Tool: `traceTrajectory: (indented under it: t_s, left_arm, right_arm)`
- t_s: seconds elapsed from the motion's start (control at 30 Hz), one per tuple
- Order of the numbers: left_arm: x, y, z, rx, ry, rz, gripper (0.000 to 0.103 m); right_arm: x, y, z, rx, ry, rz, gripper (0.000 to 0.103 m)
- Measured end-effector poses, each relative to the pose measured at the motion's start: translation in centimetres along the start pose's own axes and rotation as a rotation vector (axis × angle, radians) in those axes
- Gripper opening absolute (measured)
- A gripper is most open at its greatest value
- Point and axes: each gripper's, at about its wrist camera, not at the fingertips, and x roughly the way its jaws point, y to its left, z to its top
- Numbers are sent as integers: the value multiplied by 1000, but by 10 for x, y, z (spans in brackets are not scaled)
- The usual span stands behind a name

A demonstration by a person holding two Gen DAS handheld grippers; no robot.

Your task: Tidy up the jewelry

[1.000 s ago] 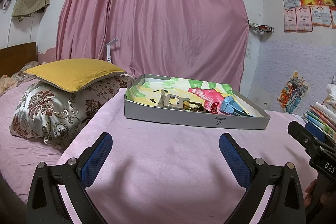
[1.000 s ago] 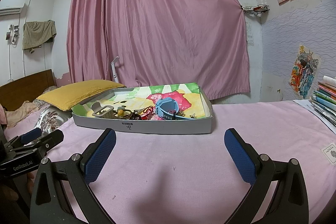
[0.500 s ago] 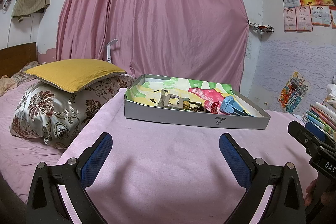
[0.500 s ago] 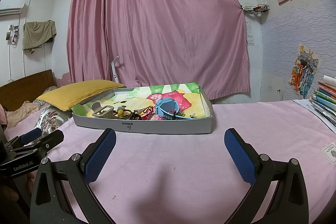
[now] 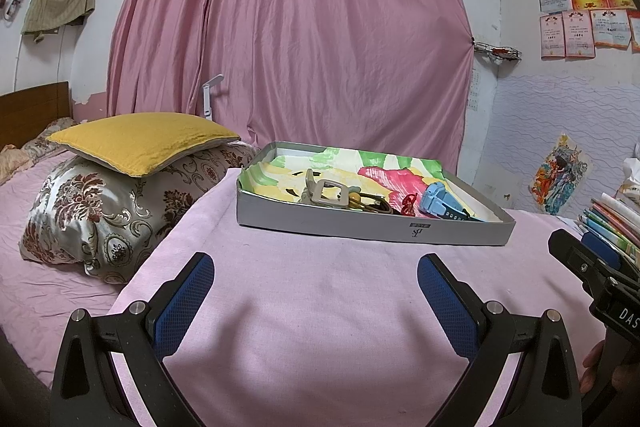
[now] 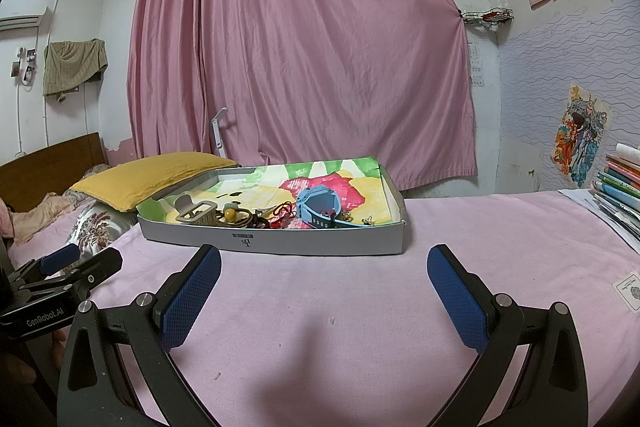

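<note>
Several small pieces of jewelry lie heaped together in the shallow grey cardboard tray (image 5: 376,227) with the bright flower-painted lining, which rests on the pink-covered bench (image 5: 320,299) beside the bed. Among them are a light blue plastic wristwatch (image 6: 320,209), a beige rectangular buckle-shaped clip (image 6: 196,213), a dark cord with a yellow bead (image 6: 229,214) and a small red charm (image 5: 408,203); they cluster along the near wall, touching or overlapping, so the tray plainly serves as the common holder. Whether that heap is a gathered result or a jumble awaiting sorting cannot be settled here (the scene fits either).

The left tool (image 5: 314,293) and the right tool (image 6: 324,287) both sit low over the bench, well short of the tray and pointed at it, probably so each camera takes in the whole tray. Each tool has its blue-padded fingers spread wide, with only bare pink cloth between them; neither holds or touches anything. A yellow cushion (image 5: 140,139) lies atop a patterned pillow to the left, and stacked books (image 6: 620,183) stand at the right.
</note>
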Motion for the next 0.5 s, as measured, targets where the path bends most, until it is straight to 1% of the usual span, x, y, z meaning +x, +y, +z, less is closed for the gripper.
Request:
traceTrajectory:
  t_s: [0.5]
  left_arm:
    - [0, 0, 0, 1, 1, -1, 102]
  right_arm:
    - [0, 0, 0, 0, 1, 0, 101]
